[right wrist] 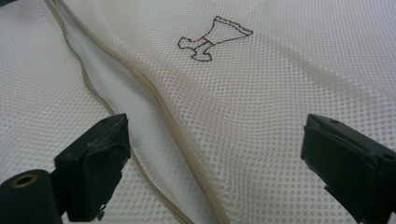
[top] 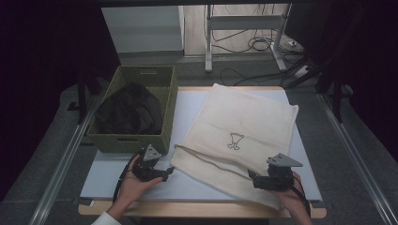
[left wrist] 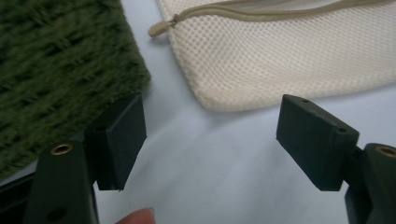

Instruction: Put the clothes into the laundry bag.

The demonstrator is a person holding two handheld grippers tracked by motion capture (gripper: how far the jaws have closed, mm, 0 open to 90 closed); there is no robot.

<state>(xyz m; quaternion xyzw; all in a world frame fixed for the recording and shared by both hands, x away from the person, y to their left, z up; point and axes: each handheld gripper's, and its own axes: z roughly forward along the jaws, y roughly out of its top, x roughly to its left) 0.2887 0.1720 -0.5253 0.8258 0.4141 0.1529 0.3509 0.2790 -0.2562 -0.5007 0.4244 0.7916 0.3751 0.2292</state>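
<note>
The cream mesh bag (top: 241, 129) lies flat on the table (top: 187, 185), just beside the green basket (top: 170, 89). The left gripper (top: 168, 173) hovers near the bag's zipper corner (left wrist: 161, 28), jaws spread wide, holding nothing. The right gripper (top: 252, 178) sits over the bag's near edge, jaws wide apart, straddling the partly open zipper seam (right wrist: 159, 105).

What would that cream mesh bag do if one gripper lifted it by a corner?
The cream mesh bag would probably droop and fold, since it lies flat and rumpled along its open zipper. It looks thin and empty, so likely light. Pushed, it would probably bunch up on the table rather than slide whole.
</note>
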